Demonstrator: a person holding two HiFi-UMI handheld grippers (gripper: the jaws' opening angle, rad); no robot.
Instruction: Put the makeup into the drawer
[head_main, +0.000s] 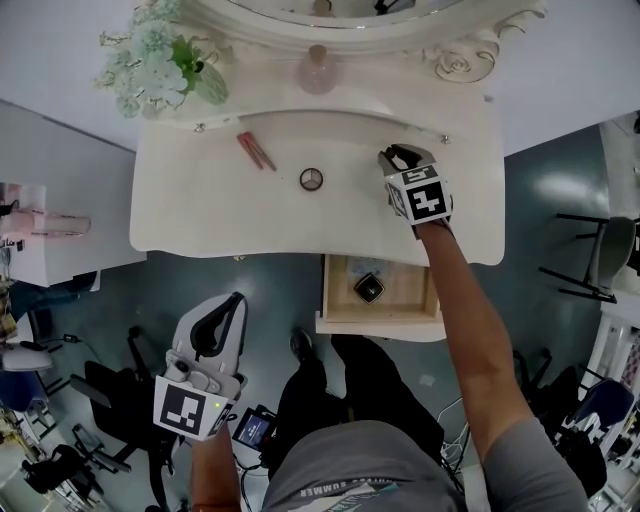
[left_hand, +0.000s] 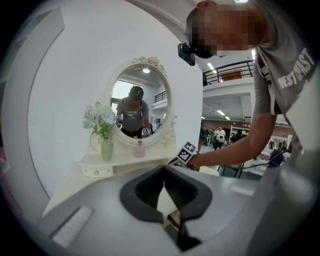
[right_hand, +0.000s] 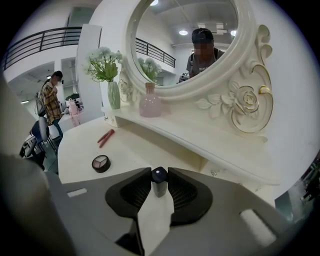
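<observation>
Standing upright on the dressing table (head_main: 200, 210), a small dark-capped bottle (right_hand: 159, 186) sits between the jaws of the right gripper (head_main: 400, 158), which are about half closed; its pads seem to press on the bottle's sides. A round compact (head_main: 311, 179) and red pencils (head_main: 256, 150) lie apart on the tabletop. The drawer (head_main: 400, 300) is open with a dark square case (head_main: 368, 288) inside. The left gripper (head_main: 232, 303) hangs low, jaws together, empty.
</observation>
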